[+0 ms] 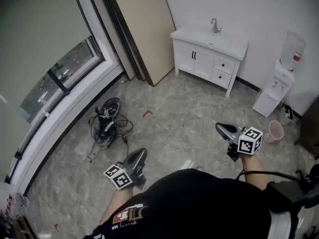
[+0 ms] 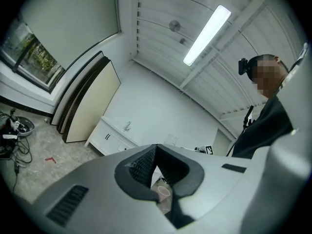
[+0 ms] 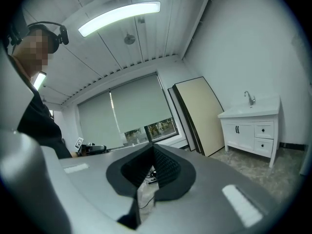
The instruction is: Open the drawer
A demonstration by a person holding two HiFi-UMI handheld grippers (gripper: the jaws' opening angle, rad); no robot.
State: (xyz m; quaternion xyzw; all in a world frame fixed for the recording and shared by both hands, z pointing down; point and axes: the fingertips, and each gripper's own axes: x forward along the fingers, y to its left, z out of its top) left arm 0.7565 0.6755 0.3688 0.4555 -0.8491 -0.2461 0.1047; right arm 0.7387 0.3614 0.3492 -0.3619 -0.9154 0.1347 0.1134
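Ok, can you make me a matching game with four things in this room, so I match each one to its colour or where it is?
Things:
1. sink cabinet
2. little bin
3. tangle of cables
4. big leaning board

Match to:
A. on the floor near the window
B. pink
C. tan
D. white, with a tap on top

Pairs: 1-D, 2-B, 3-A, 4-C.
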